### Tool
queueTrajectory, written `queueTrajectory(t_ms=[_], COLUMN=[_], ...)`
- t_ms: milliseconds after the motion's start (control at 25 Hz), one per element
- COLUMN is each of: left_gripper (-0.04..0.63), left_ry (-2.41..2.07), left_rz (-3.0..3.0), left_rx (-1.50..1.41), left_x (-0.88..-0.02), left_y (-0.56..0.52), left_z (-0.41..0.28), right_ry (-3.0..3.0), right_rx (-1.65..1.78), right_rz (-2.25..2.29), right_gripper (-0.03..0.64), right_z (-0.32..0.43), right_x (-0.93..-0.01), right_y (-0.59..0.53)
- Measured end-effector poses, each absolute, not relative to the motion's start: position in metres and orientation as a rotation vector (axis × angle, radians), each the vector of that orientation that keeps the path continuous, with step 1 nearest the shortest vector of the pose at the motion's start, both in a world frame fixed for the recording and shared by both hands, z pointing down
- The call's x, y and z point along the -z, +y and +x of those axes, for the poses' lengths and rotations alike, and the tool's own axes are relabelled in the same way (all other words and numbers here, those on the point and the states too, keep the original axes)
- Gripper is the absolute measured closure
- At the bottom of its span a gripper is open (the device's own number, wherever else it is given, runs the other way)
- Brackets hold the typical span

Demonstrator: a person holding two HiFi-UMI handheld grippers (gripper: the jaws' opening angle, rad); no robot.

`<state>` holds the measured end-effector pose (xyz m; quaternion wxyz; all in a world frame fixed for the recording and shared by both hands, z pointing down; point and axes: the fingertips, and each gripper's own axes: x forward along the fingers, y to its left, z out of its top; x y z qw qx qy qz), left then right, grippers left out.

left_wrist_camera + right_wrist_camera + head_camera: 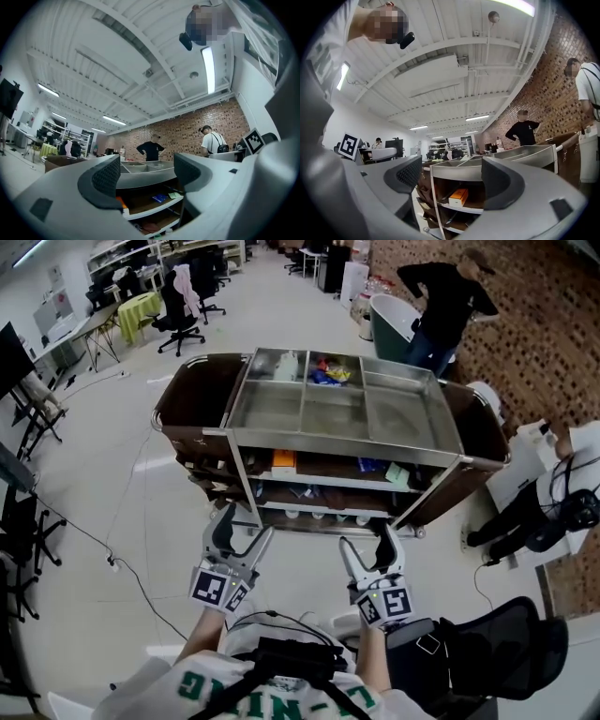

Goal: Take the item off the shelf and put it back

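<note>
Far off on my left, a black office chair (pixel 180 307) stands on the pale floor. My left gripper (pixel 242 532) hovers in front of the cart (pixel 333 413), short of its shelves. Its jaws are spread wide and hold nothing; between them I see only the cart's steel top and the shelves below it. The orange box (pixel 283 461) lies on the upper shelf (pixel 328 481), towards its left end, under the steel trays. Neither gripper touches it. Further right on the same shelf lies a blue packet (pixel 370 465). My right gripper (pixel 366 540) is level with the left one and near the cart's front. Its jaws are also wide apart and empty, and the orange box (pixel 458 197) shows in the gap between them, well beyond the tips. Behind the cart on the right, a person in black (pixel 448 301) stands by the brick wall.
</note>
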<state>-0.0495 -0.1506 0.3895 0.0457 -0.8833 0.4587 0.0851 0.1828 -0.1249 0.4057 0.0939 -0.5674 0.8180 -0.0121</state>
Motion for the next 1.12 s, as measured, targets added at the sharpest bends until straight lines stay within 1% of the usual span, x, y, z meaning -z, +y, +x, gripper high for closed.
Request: queueTrajectory(t_ms=[720,1120], left_gripper=[0.262,0.262], left_ry=[1.29,1.26], left_rz=[-2.762,-2.808], left_rx=[-0.235,-0.224], left_x=[-0.398,-0.411], left_y=[-0.183,-0.193], left_z=[-0.072,-0.064], right_ry=[2.382,2.384], right_rx=[0.043,0.061], right_rz=[-1.781,-1.82], right_gripper=[0.209,0.209], right_z=[0.154,0.155], right_x=[-0.411,-0.422], right_y=[-0.153,-0.161])
